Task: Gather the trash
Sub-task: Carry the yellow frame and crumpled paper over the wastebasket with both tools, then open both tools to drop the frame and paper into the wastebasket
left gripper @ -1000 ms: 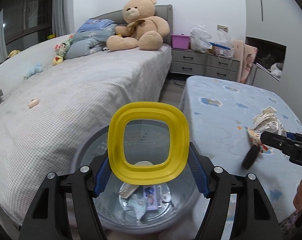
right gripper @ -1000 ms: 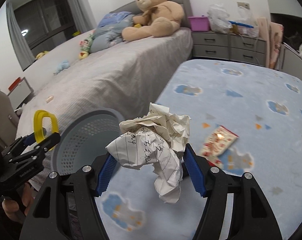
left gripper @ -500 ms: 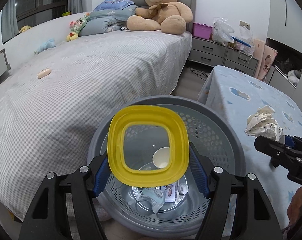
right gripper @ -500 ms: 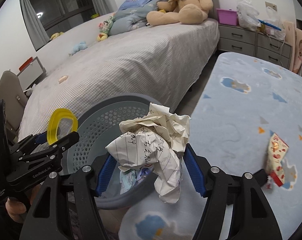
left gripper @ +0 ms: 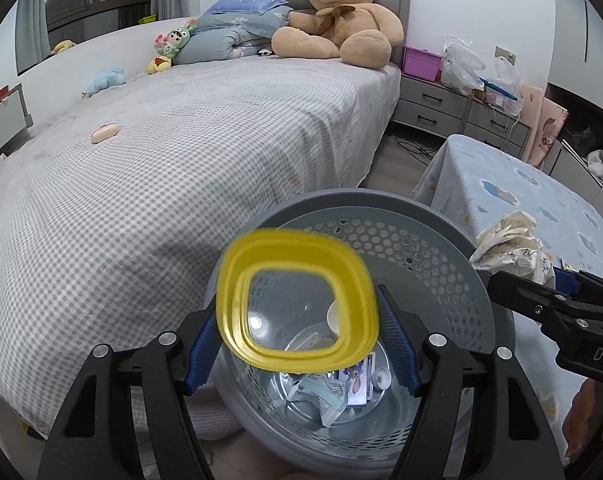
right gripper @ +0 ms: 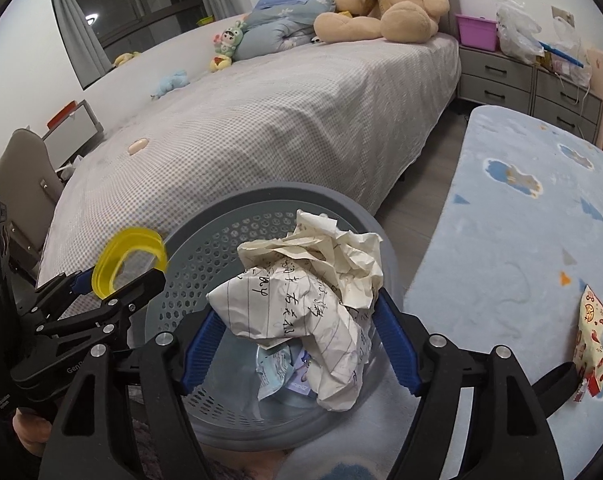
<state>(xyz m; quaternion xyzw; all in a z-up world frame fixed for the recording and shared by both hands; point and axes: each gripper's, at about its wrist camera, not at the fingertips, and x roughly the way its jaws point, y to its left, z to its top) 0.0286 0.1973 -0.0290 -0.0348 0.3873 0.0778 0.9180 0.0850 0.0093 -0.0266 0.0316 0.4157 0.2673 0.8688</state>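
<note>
A yellow-rimmed clear lid [left gripper: 231, 308] hangs blurred and tilted between the fingers of my left gripper [left gripper: 299, 344], whose jaws are opening; it looks loose from the blue pads. It sits over a grey perforated basket [left gripper: 381, 200] with scraps of trash [left gripper: 325, 396] at its bottom. My right gripper [right gripper: 299, 344] still has a crumpled, handwritten paper ball [right gripper: 301, 300] between its pads, above the basket [right gripper: 301, 196]; its jaws are opening too. Each gripper shows in the other's view: the right gripper [left gripper: 529, 280] and the left gripper [right gripper: 121, 280].
A grey checked bed [left gripper: 181, 168] with a teddy bear [left gripper: 341, 20] rises behind the basket. The blue cloud-print table [right gripper: 521, 220] on the right carries a snack wrapper [right gripper: 591, 332]. Grey drawers [left gripper: 461, 112] stand at the back and a chair [right gripper: 17, 168] far left.
Both grippers moved over the basket, which now fills the lower view. The jaws of both have widened. The lid has tipped and blurred between the left fingers; the paper still sits between the right pads.
</note>
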